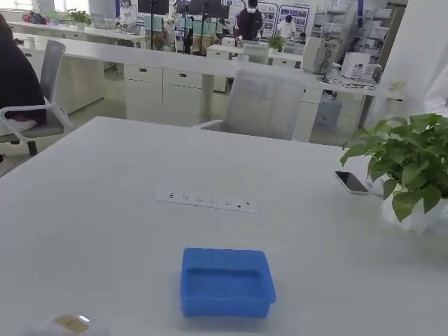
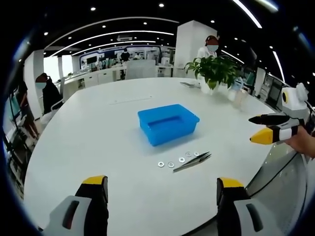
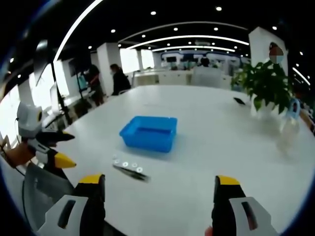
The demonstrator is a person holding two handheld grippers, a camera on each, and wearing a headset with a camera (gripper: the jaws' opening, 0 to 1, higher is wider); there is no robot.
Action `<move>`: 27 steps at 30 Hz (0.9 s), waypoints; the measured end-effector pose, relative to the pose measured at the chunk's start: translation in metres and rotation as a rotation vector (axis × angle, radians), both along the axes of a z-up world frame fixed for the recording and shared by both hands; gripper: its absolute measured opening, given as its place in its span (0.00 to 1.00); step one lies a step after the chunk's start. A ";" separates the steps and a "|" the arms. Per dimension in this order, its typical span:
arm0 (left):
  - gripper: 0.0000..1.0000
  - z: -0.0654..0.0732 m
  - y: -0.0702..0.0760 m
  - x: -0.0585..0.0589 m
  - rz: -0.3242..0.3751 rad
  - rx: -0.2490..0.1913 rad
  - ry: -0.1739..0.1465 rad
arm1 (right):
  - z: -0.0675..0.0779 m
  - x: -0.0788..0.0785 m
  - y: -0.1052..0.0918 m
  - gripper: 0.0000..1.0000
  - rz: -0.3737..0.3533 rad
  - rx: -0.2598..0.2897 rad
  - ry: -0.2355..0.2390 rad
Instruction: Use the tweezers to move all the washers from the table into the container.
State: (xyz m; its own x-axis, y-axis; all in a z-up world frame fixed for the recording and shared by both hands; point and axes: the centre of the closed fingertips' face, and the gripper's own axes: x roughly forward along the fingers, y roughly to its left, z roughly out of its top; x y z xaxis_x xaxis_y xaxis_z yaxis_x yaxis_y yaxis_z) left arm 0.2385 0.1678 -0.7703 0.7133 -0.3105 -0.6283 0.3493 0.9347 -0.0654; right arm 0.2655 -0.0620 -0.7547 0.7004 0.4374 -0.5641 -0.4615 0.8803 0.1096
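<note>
Left hand-held gripper (image 2: 161,183) and right hand-held gripper (image 3: 158,180): jaws spread, holding nothing. Both gripper views show washers (image 2: 171,164) and tweezers (image 2: 193,161) on the tabletop (image 2: 98,137), ahead of the jaws and nearer than the blue container (image 2: 168,123). The head view adds a phone (image 1: 351,182) beyond the container.

On the surface (image 1: 84,210) the container (image 1: 225,281) sits centrally, a power strip (image 1: 207,201) behind it. The washers (image 2: 171,164) lie in a row before it, the tweezers (image 2: 193,161) just beside them. A phone (image 1: 351,182) and a potted plant (image 1: 406,161) sit farther right.
</note>
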 end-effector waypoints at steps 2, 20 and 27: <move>0.88 0.001 -0.002 0.002 -0.013 -0.010 -0.003 | 0.000 0.001 0.000 0.89 -0.002 0.001 -0.001; 0.43 -0.020 -0.024 0.023 -0.214 -0.013 0.056 | -0.021 0.003 0.022 0.84 0.035 -0.009 0.073; 0.20 -0.038 -0.038 0.038 -0.376 0.052 0.060 | -0.031 0.002 0.028 0.84 0.057 -0.019 0.111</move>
State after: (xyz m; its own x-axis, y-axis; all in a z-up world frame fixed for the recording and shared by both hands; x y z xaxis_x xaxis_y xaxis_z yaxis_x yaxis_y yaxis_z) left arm 0.2763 0.1294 -0.8084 0.5176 -0.5099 -0.6871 0.6653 0.7448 -0.0516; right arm 0.2678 -0.0343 -0.7860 0.6076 0.4635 -0.6450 -0.4970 0.8553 0.1466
